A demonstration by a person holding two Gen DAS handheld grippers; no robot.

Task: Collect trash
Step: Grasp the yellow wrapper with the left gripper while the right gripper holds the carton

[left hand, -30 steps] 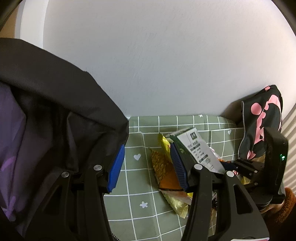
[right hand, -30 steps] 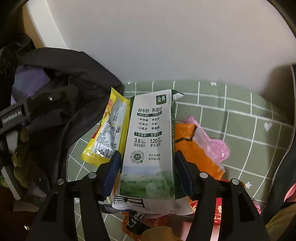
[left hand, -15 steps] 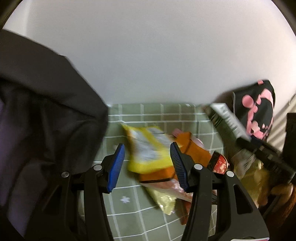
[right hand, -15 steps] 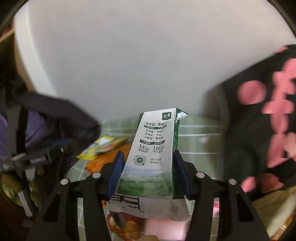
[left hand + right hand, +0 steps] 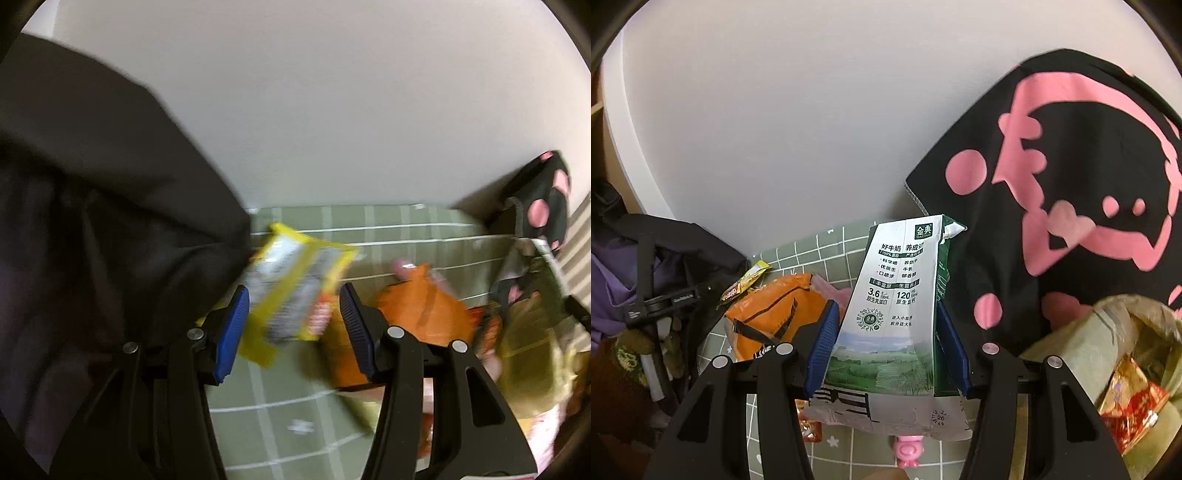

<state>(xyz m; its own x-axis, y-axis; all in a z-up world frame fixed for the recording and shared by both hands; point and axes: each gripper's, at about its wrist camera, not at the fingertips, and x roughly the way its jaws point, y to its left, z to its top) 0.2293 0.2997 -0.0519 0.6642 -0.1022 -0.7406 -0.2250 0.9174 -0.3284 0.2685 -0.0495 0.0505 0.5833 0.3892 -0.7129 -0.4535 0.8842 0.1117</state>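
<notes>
Bag (image 5: 1082,354) mouth, pale green and open with a red-gold wrapper inside, lies low to the right of the right gripper (image 5: 886,347), which pinches the upright milk carton (image 5: 897,306), while the left gripper (image 5: 291,332), spread, frames the yellow wrapper (image 5: 295,284).

The milk carton (image 5: 894,317) reads "金典", "3.6", "120" and "26".
</notes>
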